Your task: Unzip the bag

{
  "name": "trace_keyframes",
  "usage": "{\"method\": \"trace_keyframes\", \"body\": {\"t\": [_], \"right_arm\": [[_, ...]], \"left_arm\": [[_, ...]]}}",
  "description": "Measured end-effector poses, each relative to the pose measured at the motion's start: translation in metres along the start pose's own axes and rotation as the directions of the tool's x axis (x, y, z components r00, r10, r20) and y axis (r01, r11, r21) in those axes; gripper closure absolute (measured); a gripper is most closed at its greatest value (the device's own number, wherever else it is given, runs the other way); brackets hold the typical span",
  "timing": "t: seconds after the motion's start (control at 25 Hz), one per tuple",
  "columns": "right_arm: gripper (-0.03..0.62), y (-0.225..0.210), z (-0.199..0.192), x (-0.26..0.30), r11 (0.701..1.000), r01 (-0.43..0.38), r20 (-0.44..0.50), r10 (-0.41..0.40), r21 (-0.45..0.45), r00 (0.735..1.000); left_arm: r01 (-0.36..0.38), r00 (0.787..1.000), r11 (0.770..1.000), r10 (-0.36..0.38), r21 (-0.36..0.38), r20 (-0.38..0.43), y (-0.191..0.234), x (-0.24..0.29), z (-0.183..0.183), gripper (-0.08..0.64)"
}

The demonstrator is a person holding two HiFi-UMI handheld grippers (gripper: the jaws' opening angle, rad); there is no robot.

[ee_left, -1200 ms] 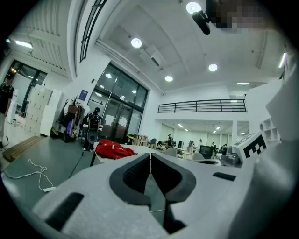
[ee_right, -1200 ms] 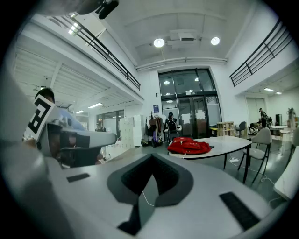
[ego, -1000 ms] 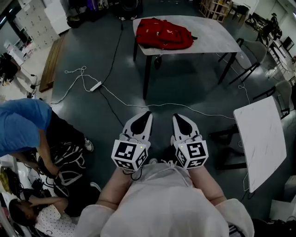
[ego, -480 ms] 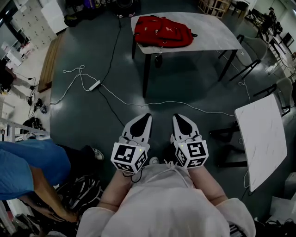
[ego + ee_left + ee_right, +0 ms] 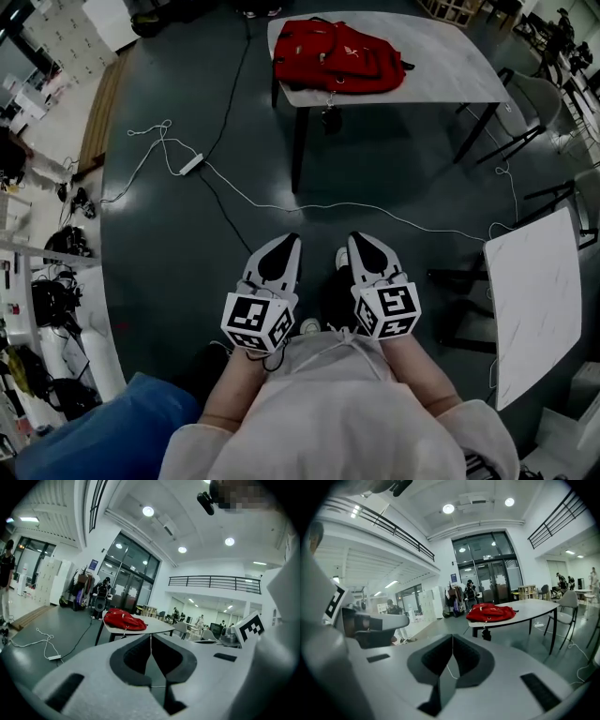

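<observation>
The left gripper (image 5: 289,242) and the right gripper (image 5: 360,240) sit side by side close to the person's torso. The jaws of each are pressed together and grip nothing. The red fabric backpack (image 5: 337,56) lies on the pale marble-pattern table (image 5: 450,70), well apart from the 2 grippers.

**A wide hall, dark floor under us**

We look down on a dark grey floor (image 5: 187,234) crossed by a white cable (image 5: 281,208) from a power strip (image 5: 191,166). A pale marbled desk (image 5: 441,70) stands ahead, and a white table (image 5: 534,300) is at our right. Tall glass doors (image 5: 487,573) rise under round ceiling lights (image 5: 448,508).
</observation>
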State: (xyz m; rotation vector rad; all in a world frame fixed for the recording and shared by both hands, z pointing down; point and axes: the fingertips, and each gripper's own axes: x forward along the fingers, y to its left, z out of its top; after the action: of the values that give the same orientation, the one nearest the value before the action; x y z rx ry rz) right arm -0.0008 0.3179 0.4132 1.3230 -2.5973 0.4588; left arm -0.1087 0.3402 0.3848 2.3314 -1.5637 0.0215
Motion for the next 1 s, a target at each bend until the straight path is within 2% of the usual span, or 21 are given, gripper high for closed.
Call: {"method": "trace_keyframes", "body": {"t": [0.28, 0.6, 0.72, 1.0], "right_arm": [[0.565, -0.076, 0.031, 0.068, 0.999, -0.030, -0.031, 0.031, 0.016, 0.999], [0.565, -0.170, 0.082, 0.135, 0.996, -0.085, -0.063, 0.084, -0.027, 0.995], [0.565, -0.193, 0.095, 0.152, 0.994, -0.100, -0.068, 0.097, -0.036, 0.993], [0.563, -0.236, 0.102, 0.193, 0.997, -0.078, -0.093, 0.077, -0.009, 0.993]], "left_arm": [[-0.049, 0.998, 0.999, 0.049, 0.001, -0.034, 0.023, 0.097, 0.016, 0.535], [-0.088, 0.996, 0.996, 0.088, -0.003, -0.028, 0.027, 0.218, 0.047, 0.535], [-0.107, 0.994, 0.994, 0.107, -0.005, -0.033, 0.028, 0.246, 0.053, 0.535], [-0.129, 0.988, 0.992, 0.127, -0.015, -0.085, 0.049, 0.294, 0.052, 0.535]]}}
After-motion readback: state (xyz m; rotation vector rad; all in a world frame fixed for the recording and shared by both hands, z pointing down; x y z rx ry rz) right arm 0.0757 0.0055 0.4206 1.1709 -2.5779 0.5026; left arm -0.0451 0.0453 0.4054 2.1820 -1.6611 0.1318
